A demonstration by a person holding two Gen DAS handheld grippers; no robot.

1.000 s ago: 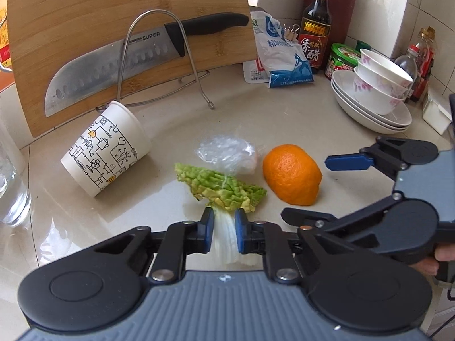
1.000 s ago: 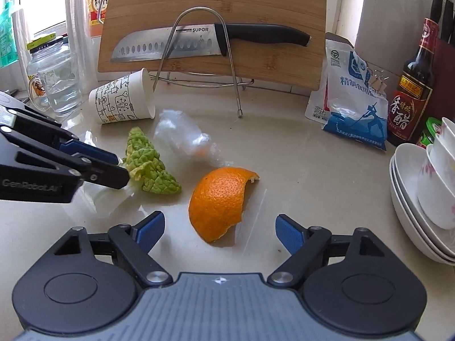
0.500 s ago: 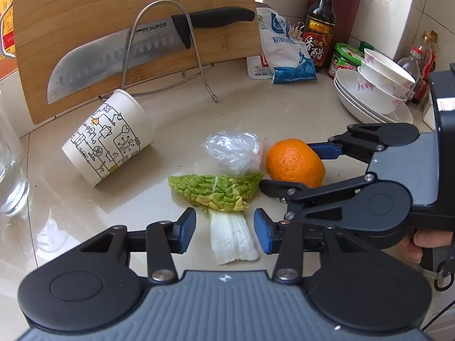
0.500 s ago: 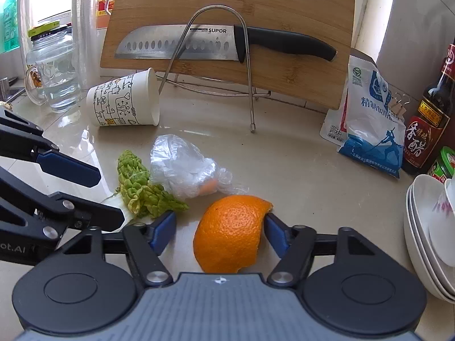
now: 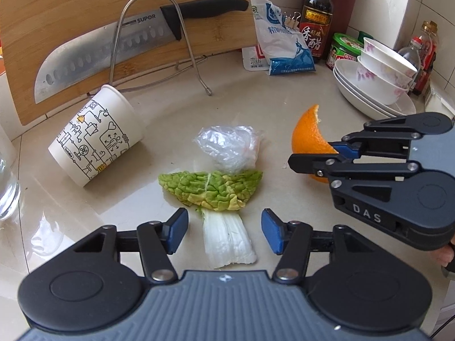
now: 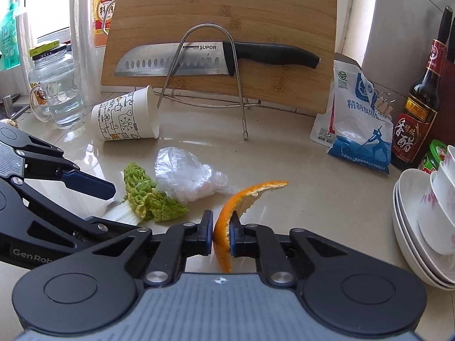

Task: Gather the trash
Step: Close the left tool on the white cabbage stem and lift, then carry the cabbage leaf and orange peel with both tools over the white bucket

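At far left the paper cup lies on its side on the counter, mouth toward the cutting board. Next along, the left gripper stands with its jaws apart, having just been opening; the cabbage leaf lies flat between them with neither pad pressing on it. Just behind the leaf sits the crumpled plastic wrap. To the right, the right gripper has just been closing and is now clamped on the orange peel, which is pinched to a narrow curve. The step in hand seems to be the grab of the peel. Next it likely needs lifting clear and carrying to a bin, none in view, while leaf, wrap and cup wait
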